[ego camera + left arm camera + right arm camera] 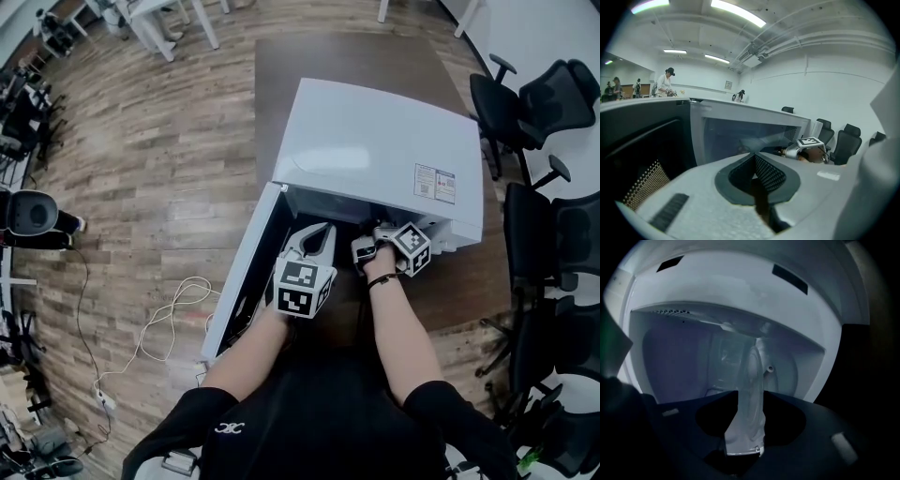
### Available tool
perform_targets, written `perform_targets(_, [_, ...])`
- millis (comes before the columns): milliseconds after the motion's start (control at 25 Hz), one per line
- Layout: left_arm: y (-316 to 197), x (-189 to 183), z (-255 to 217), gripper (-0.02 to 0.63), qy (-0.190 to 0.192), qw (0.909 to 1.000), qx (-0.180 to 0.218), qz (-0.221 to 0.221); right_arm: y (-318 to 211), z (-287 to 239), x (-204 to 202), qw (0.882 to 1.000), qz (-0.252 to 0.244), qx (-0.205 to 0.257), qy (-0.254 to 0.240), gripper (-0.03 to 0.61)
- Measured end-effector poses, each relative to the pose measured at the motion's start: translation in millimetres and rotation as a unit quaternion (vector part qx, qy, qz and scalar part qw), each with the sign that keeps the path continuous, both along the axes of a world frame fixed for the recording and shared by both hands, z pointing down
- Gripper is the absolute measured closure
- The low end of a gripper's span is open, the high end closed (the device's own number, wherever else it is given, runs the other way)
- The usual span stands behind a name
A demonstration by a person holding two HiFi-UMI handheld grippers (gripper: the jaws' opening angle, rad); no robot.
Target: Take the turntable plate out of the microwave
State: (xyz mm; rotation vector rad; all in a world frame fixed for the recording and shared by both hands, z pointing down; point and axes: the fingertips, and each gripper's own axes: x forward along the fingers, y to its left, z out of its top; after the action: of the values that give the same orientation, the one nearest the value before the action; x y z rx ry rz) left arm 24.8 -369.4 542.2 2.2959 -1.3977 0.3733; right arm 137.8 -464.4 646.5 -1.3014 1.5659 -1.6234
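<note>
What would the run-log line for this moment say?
stage: gripping turntable plate inside microwave | door: open | right gripper: shut on turntable plate | left gripper: shut, empty, beside door

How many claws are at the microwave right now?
2. The left claw, shut and empty, sits at the open microwave; the right claw reaches inside, closed on the turntable plate.

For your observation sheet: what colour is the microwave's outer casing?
White; the microwave casing shows best in the head view.
</note>
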Motion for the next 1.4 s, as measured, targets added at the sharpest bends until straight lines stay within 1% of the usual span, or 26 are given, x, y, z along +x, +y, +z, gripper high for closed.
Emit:
perform_targets(80, [1,-3,2,0.606,-0.002,1.0000,-0.003,-0.003,-3,-1,-5,1.000,-0.008,0.006,-0.007,0.419])
perform_targets(360, [4,-7,6,0.606,-0.008,0.9999,-0.007,-0.006,-7,0,-27,0.999,-0.041,0.007,0.007,0.428])
perform_targets(480, [5,-8,6,0.606,-0.010,0.9999,-0.007,-0.006,-13,-1,-35,0.999,-0.046,0.009,-0.001,0.431])
perform_targets(560, [6,-7,6,0.606,-0.011,0.9999,-0.007,-0.005,-19,1,-37,0.999,-0.038,0.007,-0.006,0.433])
perform_targets(600, [6,-7,6,0.606,-0.012,0.9999,-0.008,-0.005,-20,2,-37,0.999,-0.033,0.004,-0.008,0.446])
perform_targets(720, [9,-8,7,0.606,-0.015,0.9998,-0.009,-0.005,-23,4,-38,1.000,-0.026,-0.001,-0.007,0.523])
perform_targets(760, [9,-8,7,0.606,-0.016,0.9998,-0.009,-0.005,-23,3,-39,1.000,-0.026,0.000,-0.009,0.537])
perform_targets(920, [11,-10,10,0.606,-0.020,0.9997,-0.012,-0.009,-22,3,-42,0.999,-0.032,0.018,-0.022,0.543])
perform_targets(1160, [16,-9,8,0.606,-0.027,0.9996,-0.009,-0.008,-15,0,-38,0.996,-0.033,0.051,-0.059,0.542])
perform_targets(1400, [18,-6,3,0.606,-0.039,0.9993,-0.002,0.000,-6,-11,-39,0.994,-0.049,0.069,-0.066,0.538])
